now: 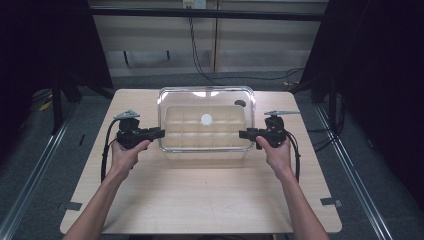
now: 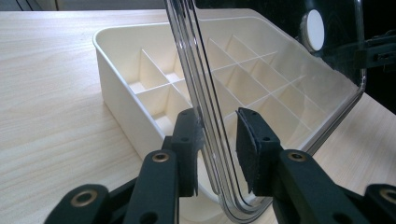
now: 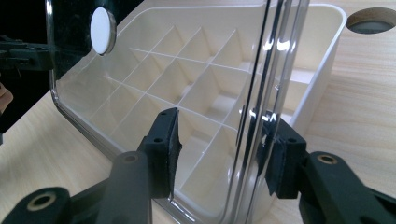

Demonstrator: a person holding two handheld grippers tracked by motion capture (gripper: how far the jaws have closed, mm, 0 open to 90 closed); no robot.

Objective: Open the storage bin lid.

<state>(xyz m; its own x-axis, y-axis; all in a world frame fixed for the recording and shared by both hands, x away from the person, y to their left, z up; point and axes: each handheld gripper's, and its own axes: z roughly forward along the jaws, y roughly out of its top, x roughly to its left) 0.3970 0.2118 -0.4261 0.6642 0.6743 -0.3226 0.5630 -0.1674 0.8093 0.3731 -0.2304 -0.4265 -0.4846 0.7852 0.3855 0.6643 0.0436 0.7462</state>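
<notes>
A clear plastic lid (image 1: 206, 91) with a white round disc (image 1: 206, 119) on it sits over a cream tray (image 1: 205, 144) divided into several compartments, at the far middle of the table. My left gripper (image 1: 161, 133) reaches in level at the lid's left edge. In the left gripper view the gripper (image 2: 218, 140) is shut on the lid's rim (image 2: 196, 70), with the tray (image 2: 116, 88) behind. My right gripper (image 1: 242, 133) is at the right edge. Seen up close, this gripper (image 3: 222, 144) straddles the rim (image 3: 261, 70): one pad is against it and the other stands off.
The light wood table (image 1: 200, 200) has a round cable hole (image 1: 240, 103) just behind the tray's right corner, also seen as the hole (image 3: 372, 21). The person's forearms come in from the bottom. Dark floor and metal rails flank the table.
</notes>
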